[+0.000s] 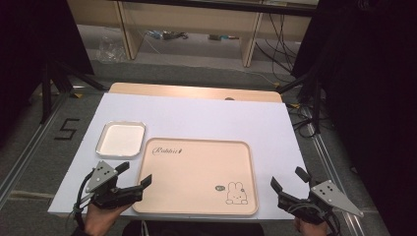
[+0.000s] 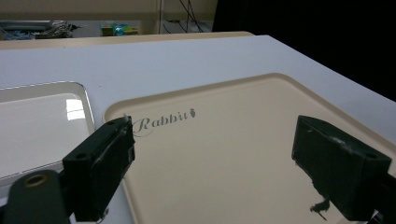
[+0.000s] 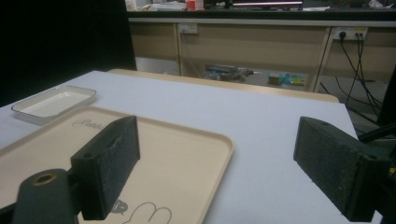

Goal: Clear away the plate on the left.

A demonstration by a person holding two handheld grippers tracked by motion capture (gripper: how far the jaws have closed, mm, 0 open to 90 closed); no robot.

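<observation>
A large beige tray (image 1: pixel 196 147) with a "Rabbit" script and a rabbit drawing lies near the table's front edge. Nothing rests on it. The same beige tray (image 2: pixel 243 121) spreads out in the left gripper view, and the beige tray (image 3: pixel 187 144) lies low and to the left in the right gripper view. A small white rectangular dish (image 1: pixel 121 139) sits just left of it, also bare; the white dish (image 2: pixel 32 126) and white dish (image 3: pixel 53 103) appear again. My left gripper (image 1: pixel 134 173) hovers open at the tray's front left corner. My right gripper (image 1: pixel 289 178) stands open off the tray's front right corner.
A white sheet (image 1: pixel 196 113) covers the wooden table (image 1: pixel 196 92). Behind it are wooden bench legs, cables and clutter on the floor (image 1: pixel 167 35). Black tripod legs (image 1: pixel 51 83) stand at the left and right. A "5" mark (image 1: pixel 67 129) is taped on the floor at left.
</observation>
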